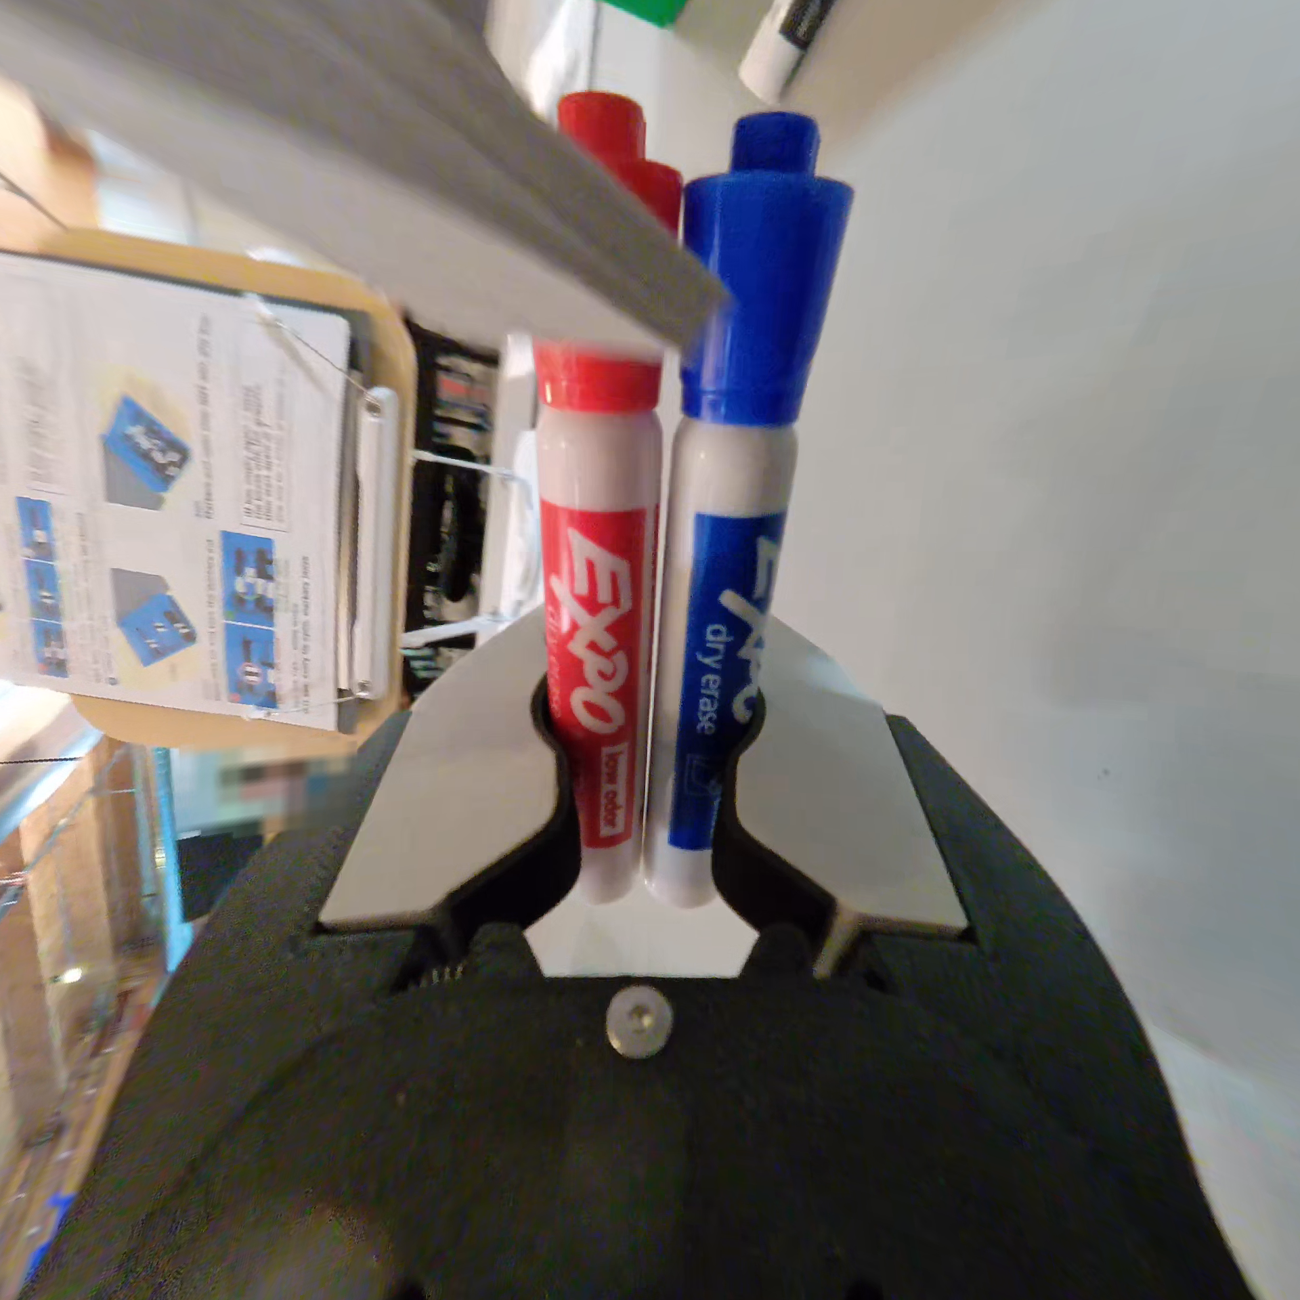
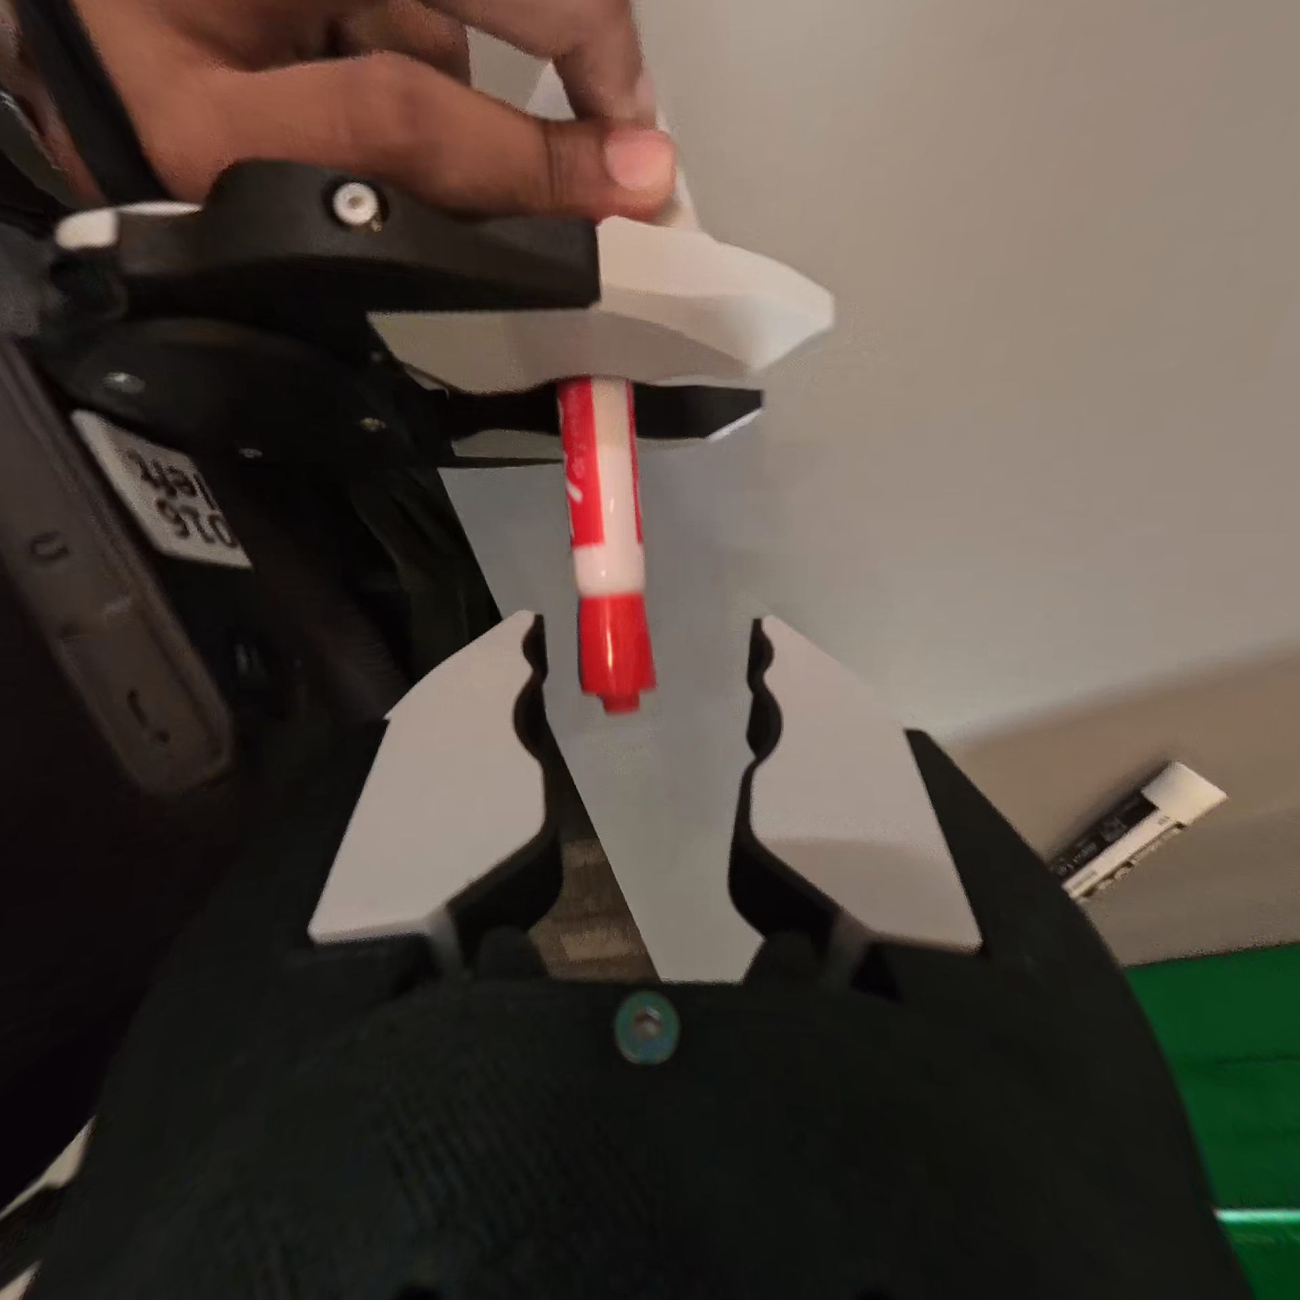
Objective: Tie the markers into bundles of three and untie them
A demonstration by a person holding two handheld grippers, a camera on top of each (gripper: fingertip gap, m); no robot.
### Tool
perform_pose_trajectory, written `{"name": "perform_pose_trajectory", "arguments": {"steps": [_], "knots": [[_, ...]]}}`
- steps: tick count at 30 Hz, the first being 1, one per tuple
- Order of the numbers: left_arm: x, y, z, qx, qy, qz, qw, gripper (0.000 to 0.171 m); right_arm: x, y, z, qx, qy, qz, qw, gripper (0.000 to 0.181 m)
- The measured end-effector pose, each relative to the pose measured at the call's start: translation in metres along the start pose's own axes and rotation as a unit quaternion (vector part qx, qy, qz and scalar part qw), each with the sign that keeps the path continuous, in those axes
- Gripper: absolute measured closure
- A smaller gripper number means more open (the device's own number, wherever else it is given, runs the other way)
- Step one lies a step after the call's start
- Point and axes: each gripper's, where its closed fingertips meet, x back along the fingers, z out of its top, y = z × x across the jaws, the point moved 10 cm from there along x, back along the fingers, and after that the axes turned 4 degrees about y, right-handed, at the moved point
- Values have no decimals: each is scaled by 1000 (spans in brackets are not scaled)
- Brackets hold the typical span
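A tan clipboard (image 1: pixel 232 717) hangs at the left, a printed sheet (image 1: pixel 176 492) with small blue pictures under its metal clip (image 1: pixel 369 549). Something bright green (image 2: pixel 1217 1097) sits on the pale surface (image 2: pixel 1020 352). Clear plastic (image 1: pixel 77 879) glints below the clipboard.

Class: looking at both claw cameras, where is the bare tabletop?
Bare tabletop lies right of the blue marker held with the red marker. It is crowded toward the black-and-white marker and green object.
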Motion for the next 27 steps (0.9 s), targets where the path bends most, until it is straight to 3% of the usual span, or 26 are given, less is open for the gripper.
{"name": "perform_pose_trajectory", "arguments": {"steps": [4, 8, 13, 18, 19, 21, 22, 27], "knots": [[-6, 1, -11, 25, -35, -80, 996, 126, 30, 17, -27, -32, 69, -29, 997, 115], [-14, 2, -24, 58, -69, -164, 982, 125, 46, 39, -70, -65, 91, -115, 987, 111], [-17, -5, -32, 131, -89, -251, 955, 124, 41, 57, -113, -43, 49, -257, 964, 123], [-16, -9, -38, 191, -91, -324, 922, 124, 15, 69, -116, 11, -15, -343, 939, 129], [-15, -9, -39, 196, -92, -335, 917, 124, 10, 73, -113, 10, -22, -351, 936, 135], [-15, -7, -41, 200, -93, -347, 912, 124, -2, 82, -109, -11, -29, -345, 938, 173], [-15, -6, -42, 202, -93, -350, 910, 124, -7, 87, -109, -30, -33, -343, 938, 181], [-13, 0, -50, 200, -102, -387, 895, 124, -32, 112, -122, -99, -85, -359, 924, 181]]}}
